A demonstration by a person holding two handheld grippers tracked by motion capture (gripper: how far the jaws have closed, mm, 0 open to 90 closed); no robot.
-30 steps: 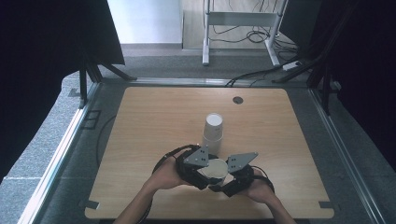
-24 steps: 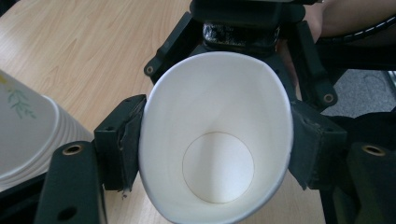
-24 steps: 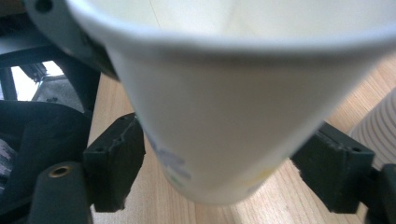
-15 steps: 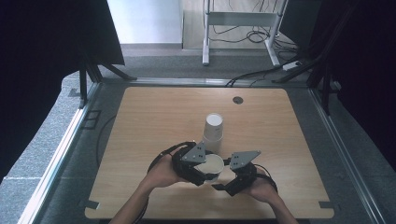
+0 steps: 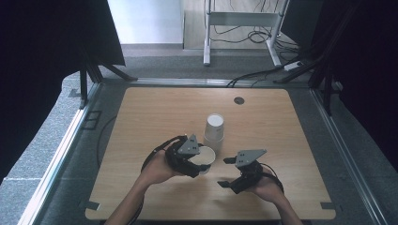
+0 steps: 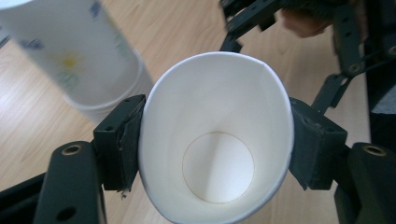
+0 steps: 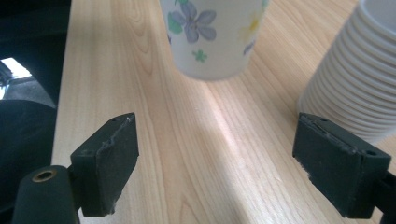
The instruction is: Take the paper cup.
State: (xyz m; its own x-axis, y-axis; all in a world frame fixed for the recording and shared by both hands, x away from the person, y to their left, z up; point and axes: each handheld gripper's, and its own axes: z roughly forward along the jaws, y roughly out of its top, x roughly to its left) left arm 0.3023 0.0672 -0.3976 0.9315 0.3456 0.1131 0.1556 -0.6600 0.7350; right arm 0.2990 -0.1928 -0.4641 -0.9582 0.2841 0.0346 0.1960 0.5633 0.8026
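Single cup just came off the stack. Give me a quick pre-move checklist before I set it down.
1. Left gripper clamped on single cup: ok, rim squeezed oval.
2. Right gripper released: ok, its jaws have just been opening, nothing between them.
3. Cup stack upright on table: ok.
4. Held cup apart from stack: ok.
5. Held cup undamaged: cannot tell.

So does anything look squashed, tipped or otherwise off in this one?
Yes: the white paper cup in the left claw is pinched, so its rim is oval rather than round. The upside-down stack of white paper cups stands straight.
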